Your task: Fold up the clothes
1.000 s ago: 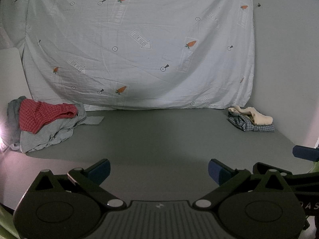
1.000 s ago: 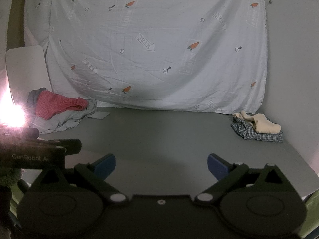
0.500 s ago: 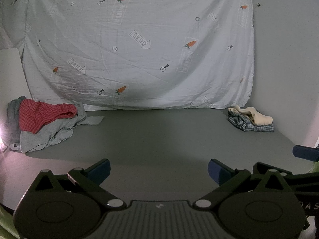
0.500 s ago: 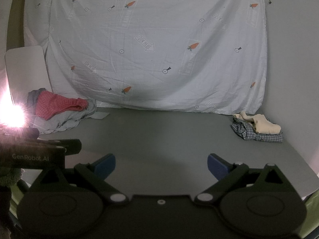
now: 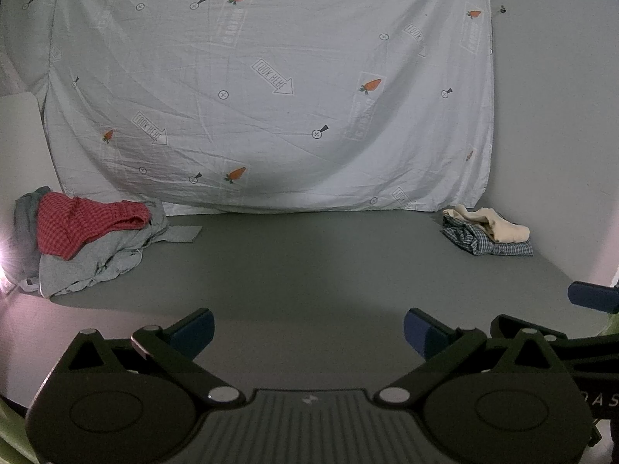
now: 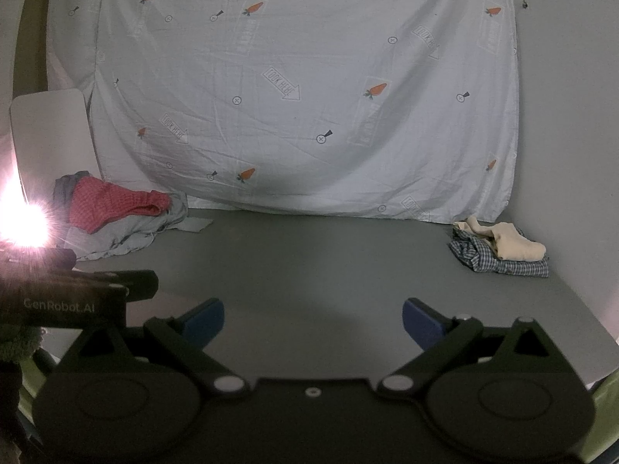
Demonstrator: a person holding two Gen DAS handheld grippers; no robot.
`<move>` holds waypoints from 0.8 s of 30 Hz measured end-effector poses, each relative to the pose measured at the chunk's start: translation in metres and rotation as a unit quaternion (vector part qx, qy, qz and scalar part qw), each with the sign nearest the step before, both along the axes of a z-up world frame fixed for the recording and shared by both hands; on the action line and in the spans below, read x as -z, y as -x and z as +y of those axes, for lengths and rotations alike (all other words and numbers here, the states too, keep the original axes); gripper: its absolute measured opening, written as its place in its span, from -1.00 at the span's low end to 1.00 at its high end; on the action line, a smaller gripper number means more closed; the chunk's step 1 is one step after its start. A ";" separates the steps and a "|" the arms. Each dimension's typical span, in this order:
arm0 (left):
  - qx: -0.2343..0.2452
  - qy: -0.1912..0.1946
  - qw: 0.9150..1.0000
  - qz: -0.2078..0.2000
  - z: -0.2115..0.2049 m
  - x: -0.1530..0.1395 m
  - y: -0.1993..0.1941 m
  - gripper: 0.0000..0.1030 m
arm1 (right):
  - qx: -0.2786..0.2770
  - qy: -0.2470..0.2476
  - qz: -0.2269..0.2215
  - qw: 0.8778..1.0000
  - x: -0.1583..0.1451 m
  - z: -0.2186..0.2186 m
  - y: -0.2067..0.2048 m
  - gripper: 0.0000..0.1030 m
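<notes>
We hold two grippers, the left gripper (image 5: 307, 326) and right gripper (image 6: 312, 319), both spread wide with nothing between the fingers, above the grey table (image 5: 309, 263). We count two heaps of clothes: the unfolded pile (image 5: 89, 239) at far left, red check on grey, and the folded stack (image 5: 489, 232) at far right, cream on blue plaid, below one carrot-print sheet (image 5: 271, 89).

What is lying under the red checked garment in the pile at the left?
The red checked garment lies on a crumpled grey garment, which spreads onto the grey table. A darker grey piece shows behind it. Anything deeper in the pile is covered.
</notes>
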State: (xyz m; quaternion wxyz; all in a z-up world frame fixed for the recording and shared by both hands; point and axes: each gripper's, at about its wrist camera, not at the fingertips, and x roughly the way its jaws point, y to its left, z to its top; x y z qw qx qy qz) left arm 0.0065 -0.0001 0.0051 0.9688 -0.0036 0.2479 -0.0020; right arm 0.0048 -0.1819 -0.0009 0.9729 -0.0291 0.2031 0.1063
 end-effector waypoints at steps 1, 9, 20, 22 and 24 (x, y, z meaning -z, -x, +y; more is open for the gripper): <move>0.000 0.000 1.000 0.000 0.000 0.000 -0.001 1.00 | 0.000 0.000 0.001 1.000 -0.001 0.000 0.000 0.94; 0.000 0.005 1.000 0.010 0.002 0.003 -0.005 1.00 | -0.003 -0.005 0.009 1.000 0.001 0.000 -0.002 0.94; 0.038 0.076 0.994 0.062 -0.009 0.024 -0.043 1.00 | 0.018 -0.064 0.034 0.997 0.015 -0.035 -0.014 1.00; 0.043 0.095 0.991 0.078 -0.012 0.029 -0.059 1.00 | 0.020 -0.080 0.051 0.995 0.022 -0.045 -0.027 1.00; 0.042 0.101 0.990 0.091 -0.014 0.033 -0.076 1.00 | 0.018 -0.092 0.071 0.993 0.030 -0.054 -0.042 1.00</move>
